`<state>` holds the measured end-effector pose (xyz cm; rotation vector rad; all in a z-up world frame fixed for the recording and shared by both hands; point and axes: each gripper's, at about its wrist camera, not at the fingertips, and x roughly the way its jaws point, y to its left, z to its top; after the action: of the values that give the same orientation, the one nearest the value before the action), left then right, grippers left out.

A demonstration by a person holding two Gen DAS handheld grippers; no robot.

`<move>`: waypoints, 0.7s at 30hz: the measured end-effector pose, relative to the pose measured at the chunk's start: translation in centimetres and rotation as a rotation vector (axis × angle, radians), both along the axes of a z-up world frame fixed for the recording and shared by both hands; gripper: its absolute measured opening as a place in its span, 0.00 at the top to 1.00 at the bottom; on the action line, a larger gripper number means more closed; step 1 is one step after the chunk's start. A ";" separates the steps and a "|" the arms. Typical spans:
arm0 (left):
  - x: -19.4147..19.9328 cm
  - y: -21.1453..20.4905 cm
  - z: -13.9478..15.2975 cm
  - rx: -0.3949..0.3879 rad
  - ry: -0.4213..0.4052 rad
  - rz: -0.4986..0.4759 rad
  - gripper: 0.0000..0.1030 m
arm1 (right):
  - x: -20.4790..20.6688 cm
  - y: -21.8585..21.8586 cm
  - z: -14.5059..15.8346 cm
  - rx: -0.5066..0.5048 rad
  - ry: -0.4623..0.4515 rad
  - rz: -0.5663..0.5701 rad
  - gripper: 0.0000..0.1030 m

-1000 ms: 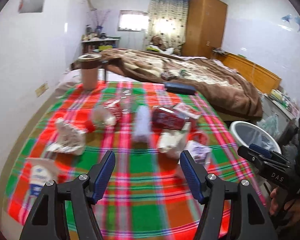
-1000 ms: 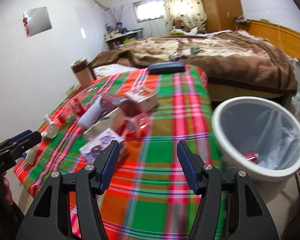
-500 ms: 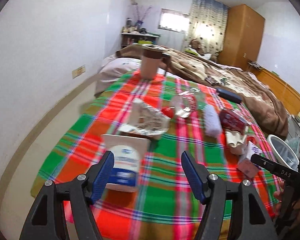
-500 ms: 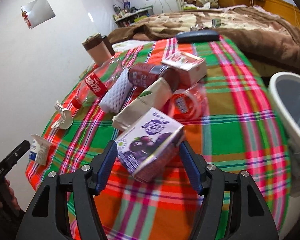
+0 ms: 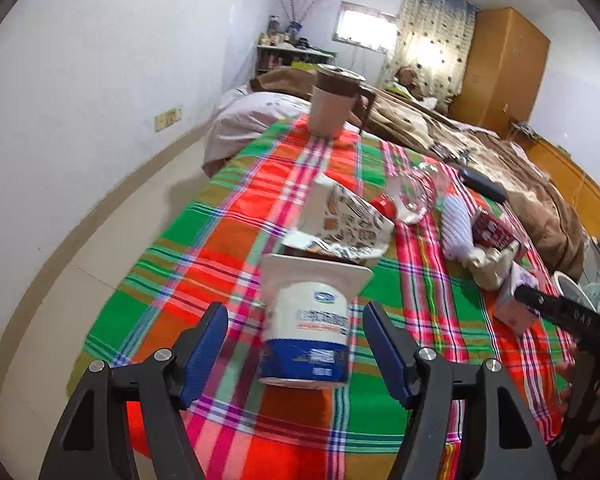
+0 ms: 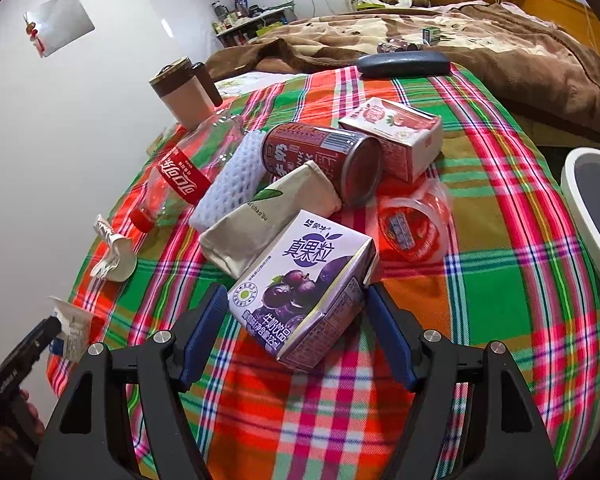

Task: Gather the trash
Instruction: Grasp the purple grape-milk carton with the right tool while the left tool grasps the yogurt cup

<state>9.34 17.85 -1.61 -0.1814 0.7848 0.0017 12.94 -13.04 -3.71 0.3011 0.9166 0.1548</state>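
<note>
The left tool [image 5: 296,334] is spread wide, with a yogurt cup [image 5: 306,320] lying between its blue pads but touching neither. The cup is white above and dark blue at its base, with a square white rim that faces away from the tool; its long axis runs straight ahead along the fingers, base toward the camera. It rests on the plaid tabletop [image 5: 220,240]. Just beyond its rim sits a torn, patterned paper carton [image 5: 340,224], and further ahead to the right a clear bottle [image 5: 410,196] with a red cap lies on its side.

The right tool [image 6: 296,334] is also open, its pads flanking a purple milk-drink box [image 6: 304,292] printed with blueberries. The left pad is just beside the box's near corner and the right pad looks close to its side; whether either touches cannot be told. The box lies flat on its broad face, its long axis slanting from the near left toward the far right, one corner pointing back at the tool.

Ahead of the box lie a silver pouch [image 6: 268,216], a white foam sleeve [image 6: 230,184], a red can [image 6: 324,160] on its side and a crushed clear cup [image 6: 414,220]. A white bin [image 6: 580,200] stands off to the right of the tool.
</note>
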 end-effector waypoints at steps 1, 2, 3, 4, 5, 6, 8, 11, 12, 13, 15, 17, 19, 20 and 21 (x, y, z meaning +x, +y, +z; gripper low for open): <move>0.1 -0.2 -0.2 -0.002 0.005 -0.010 0.33 | 0.1 0.1 0.0 0.000 0.001 0.002 0.29; 0.2 -0.3 -0.5 -0.007 0.012 -0.017 0.33 | 0.2 0.0 0.0 0.005 0.004 0.000 0.29; 0.4 -0.4 -0.8 -0.018 0.022 -0.022 0.33 | 0.2 -0.1 -0.1 0.014 0.007 -0.002 0.29; 0.5 -0.5 -1.0 -0.024 0.027 -0.022 0.33 | 0.4 -0.2 -0.2 0.026 0.014 -0.006 0.29; 0.6 -0.5 -1.3 -0.037 0.033 -0.024 0.33 | 0.6 -0.2 -0.2 0.034 0.020 -0.010 0.29; 0.7 -0.5 -1.4 -0.043 0.035 -0.028 0.33 | 0.7 -0.2 -0.2 0.038 0.022 -0.013 0.29; 0.8 -0.7 -1.7 -0.044 0.046 -0.033 0.33 | 0.6 -0.1 -0.2 0.025 0.015 -0.007 0.29; 1.0 -1.0 -2.0 -0.031 0.057 -0.039 0.35 | 0.3 -0.4 -0.1 0.003 0.010 -0.017 0.28; 1.0 -1.0 -2.1 -0.033 0.058 -0.038 0.38 | 0.2 -0.6 0.0 -0.008 0.007 -0.018 0.28; 0.9 -0.9 -2.1 -0.035 0.058 -0.036 0.43 | 0.0 -0.8 0.2 -0.029 0.001 -0.025 0.28; 1.0 -1.0 -2.3 -0.046 0.063 -0.041 0.48 | -0.4 -1.4 0.5 -0.071 -0.010 -0.049 0.28; 1.1 -1.4 -2.6 -0.048 0.064 -0.056 0.52 | -1.0 -2.0 0.9 -0.127 -0.012 -0.077 0.28; 1.3 -2.0 -2.7 -0.064 0.065 -0.071 0.52 | -1.5 -2.3 1.6 -0.195 -0.032 -0.115 0.28; 1.3 -2.1 -2.7 -0.070 0.065 -0.074 0.52 | -1.8 -2.2 2.0 -0.208 -0.056 -0.120 0.28; 1.4 -2.4 -2.8 -0.076 0.064 -0.077 0.52 | -1.8 -2.0 2.3 -0.191 -0.078 -0.104 0.28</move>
<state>10.76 15.49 -4.38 -0.2238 0.8558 -0.0951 11.11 -15.05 -1.38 0.1639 0.8296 -0.0175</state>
